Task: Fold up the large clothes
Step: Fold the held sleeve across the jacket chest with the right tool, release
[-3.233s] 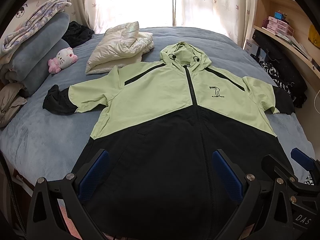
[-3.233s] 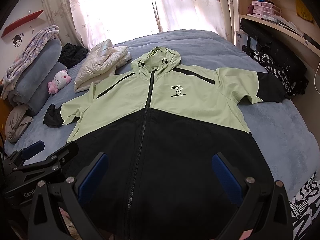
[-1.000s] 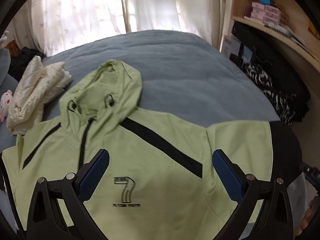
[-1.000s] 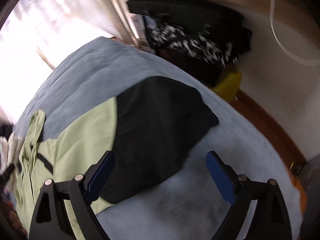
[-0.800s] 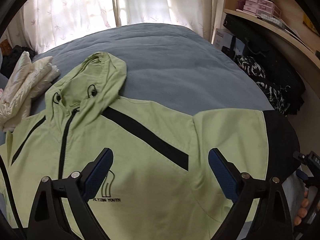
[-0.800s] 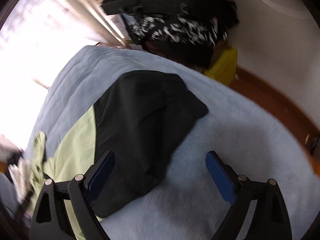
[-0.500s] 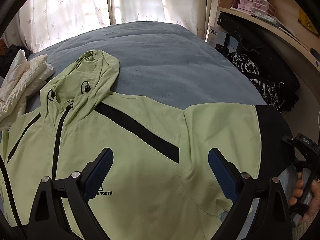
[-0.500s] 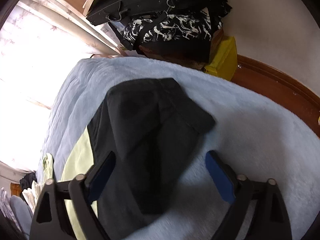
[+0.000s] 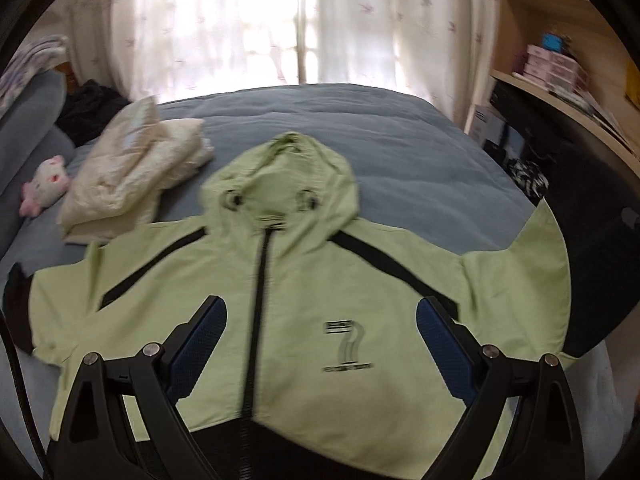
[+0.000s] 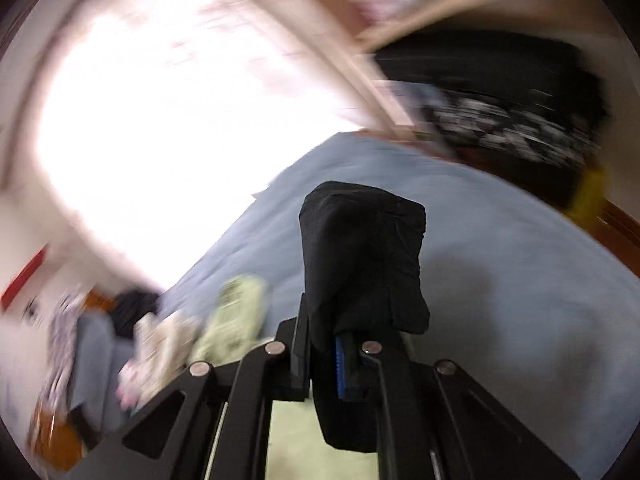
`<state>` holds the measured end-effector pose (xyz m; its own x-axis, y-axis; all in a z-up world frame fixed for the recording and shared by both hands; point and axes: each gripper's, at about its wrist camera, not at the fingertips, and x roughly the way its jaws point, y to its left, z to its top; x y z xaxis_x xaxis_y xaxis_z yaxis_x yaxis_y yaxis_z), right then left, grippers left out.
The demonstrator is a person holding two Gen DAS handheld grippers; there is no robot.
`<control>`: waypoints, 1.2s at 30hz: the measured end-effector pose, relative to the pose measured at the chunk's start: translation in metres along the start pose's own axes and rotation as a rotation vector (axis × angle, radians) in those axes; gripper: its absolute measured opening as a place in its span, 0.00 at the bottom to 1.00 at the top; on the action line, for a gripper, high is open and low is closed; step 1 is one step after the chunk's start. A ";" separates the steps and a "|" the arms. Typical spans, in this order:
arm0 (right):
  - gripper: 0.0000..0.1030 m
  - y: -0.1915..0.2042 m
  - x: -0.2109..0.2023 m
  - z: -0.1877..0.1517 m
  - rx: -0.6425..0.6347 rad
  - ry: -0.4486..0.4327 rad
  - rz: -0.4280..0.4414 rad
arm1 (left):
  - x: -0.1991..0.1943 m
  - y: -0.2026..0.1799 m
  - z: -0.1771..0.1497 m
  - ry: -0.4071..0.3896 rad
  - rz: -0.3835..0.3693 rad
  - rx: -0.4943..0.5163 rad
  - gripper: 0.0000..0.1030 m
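A lime-green and black hooded jacket (image 9: 320, 280) lies face up on the bed, zipped, with its hood (image 9: 280, 176) pointing at the window. My left gripper (image 9: 322, 344) hangs open above the chest with nothing between its fingers. The jacket's right-hand sleeve (image 9: 536, 280) is pulled up off the bed, and its black cuff (image 9: 592, 260) rises at the right edge. In the right wrist view my right gripper (image 10: 322, 356) has its jaws closing on that black cuff (image 10: 360, 248), which is pinched between the pads and bunches up above them. The picture there is blurred.
A folded cream jacket (image 9: 132, 176) and a pink-and-white plush toy (image 9: 44, 188) lie at the bed's back left, beside stacked grey bedding (image 9: 28, 120). The blue blanket (image 9: 400, 148) is bare behind the hood. A wooden shelf (image 9: 560, 92) and black bags (image 9: 568, 184) line the right side.
My right gripper has gone from wide open over the black cuff to closed on it and has lifted it. The left gripper has swung left, so the hood and zip sit in mid-view.
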<state>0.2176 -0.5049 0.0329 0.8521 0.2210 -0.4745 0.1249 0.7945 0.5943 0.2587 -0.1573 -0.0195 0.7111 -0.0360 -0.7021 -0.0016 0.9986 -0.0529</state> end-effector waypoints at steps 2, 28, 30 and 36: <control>0.08 0.043 0.004 -0.019 -0.088 0.030 0.050 | -0.009 0.025 -0.004 -0.005 0.008 -0.037 0.92; 0.52 0.074 0.016 -0.233 -0.261 0.393 -0.172 | 0.009 0.042 -0.092 0.201 -0.113 0.033 0.92; 0.52 0.068 0.007 -0.231 -0.278 0.367 -0.240 | 0.012 0.023 -0.094 0.213 -0.131 0.086 0.92; 0.52 0.048 -0.006 -0.224 -0.327 0.303 -0.415 | 0.017 -0.022 -0.098 0.239 -0.170 0.161 0.92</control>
<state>0.1043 -0.3411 -0.0807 0.5772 -0.0314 -0.8160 0.2118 0.9708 0.1124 0.2019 -0.1842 -0.1004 0.5070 -0.1919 -0.8403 0.2273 0.9702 -0.0844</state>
